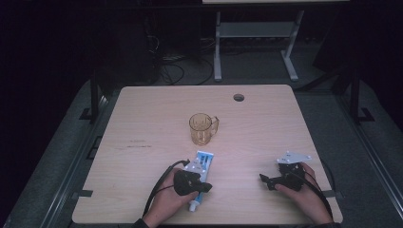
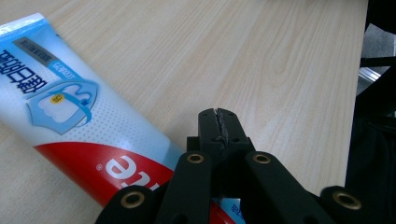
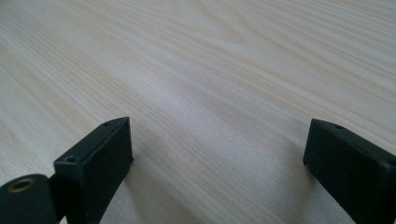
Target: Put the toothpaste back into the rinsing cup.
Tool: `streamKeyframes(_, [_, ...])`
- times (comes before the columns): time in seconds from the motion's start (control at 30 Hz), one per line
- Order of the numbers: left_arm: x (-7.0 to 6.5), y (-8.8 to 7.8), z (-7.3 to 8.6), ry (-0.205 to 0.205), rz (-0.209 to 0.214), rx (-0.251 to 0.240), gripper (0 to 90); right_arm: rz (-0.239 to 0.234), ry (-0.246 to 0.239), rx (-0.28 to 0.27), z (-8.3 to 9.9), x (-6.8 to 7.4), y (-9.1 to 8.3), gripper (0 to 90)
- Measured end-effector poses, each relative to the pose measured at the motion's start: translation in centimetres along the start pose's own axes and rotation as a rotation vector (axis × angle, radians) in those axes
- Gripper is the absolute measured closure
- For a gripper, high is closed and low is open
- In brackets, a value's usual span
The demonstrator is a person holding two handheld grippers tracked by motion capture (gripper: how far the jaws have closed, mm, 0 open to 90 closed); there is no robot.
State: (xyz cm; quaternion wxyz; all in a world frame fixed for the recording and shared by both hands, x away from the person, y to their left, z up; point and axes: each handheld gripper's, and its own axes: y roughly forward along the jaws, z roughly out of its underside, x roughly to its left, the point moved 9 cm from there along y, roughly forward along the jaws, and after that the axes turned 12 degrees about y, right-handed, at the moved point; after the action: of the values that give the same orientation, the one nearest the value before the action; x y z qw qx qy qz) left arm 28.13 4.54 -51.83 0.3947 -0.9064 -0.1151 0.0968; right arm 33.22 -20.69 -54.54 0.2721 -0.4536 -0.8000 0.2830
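Note:
A blue, white and red toothpaste tube lies on the wooden table near its front edge, with the white cap toward the person. My left gripper rests across the tube's lower part. In the left gripper view its jaws are shut tip to tip with nothing between them, and the tube runs under the linkage at the left. My right gripper sits low over bare wood at the front right; its jaws stand wide open and empty.
An amber see-through mug stands upright at the table's middle, handle to the right. A cable hole is near the far edge. Beyond the table stands a grey desk frame with cables on the floor.

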Motion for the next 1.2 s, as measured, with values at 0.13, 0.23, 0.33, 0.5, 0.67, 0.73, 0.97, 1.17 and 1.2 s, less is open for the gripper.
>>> streamKeyframes(0.13, [0.1, -0.2, 0.3, -0.006, -0.003, 0.002, 90.0, 0.000, -0.001, 0.000, 0.0, 0.0, 0.0, 7.1])
streamKeyframes(0.23, [0.2, -0.3, 0.4, -0.011, -0.002, -0.003, 90.0, -0.001, -0.001, 0.000, 0.0, 0.0, 0.0, 7.1])
streamKeyframes(0.33, [0.3, -0.5, 0.6, -0.014, -0.004, -0.003, 90.0, -0.001, -0.002, 0.000, 0.0, 0.0, 0.0, 7.1])
streamKeyframes(0.5, [0.6, -0.8, 1.0, -0.017, -0.007, 0.004, 90.0, -0.002, -0.001, 0.000, 0.0, 0.0, 0.0, 7.1])
streamKeyframes(0.67, [0.8, -1.2, 1.3, -0.020, -0.015, 0.007, 90.0, -0.002, -0.001, 0.000, 0.0, 0.0, 0.0, 7.1])
streamKeyframes(0.73, [0.9, -1.3, 1.4, -0.024, -0.020, 0.005, 90.0, -0.002, -0.002, 0.000, 0.0, 0.0, 0.0, 7.2])
streamKeyframes(0.97, [1.2, -1.8, 1.7, -0.027, -0.031, 0.010, 90.0, -0.001, -0.002, 0.000, 0.0, 0.0, 0.0, 7.1])
streamKeyframes(1.17, [1.2, -1.9, 1.7, -0.017, -0.030, 0.014, 90.0, -0.001, -0.002, 0.000, 0.0, 0.0, 0.0, 7.1])
streamKeyframes(1.2, [1.1, -1.9, 1.7, -0.020, -0.030, 0.010, 90.0, -0.001, -0.002, 0.000, 0.0, 0.0, 0.0, 7.1])
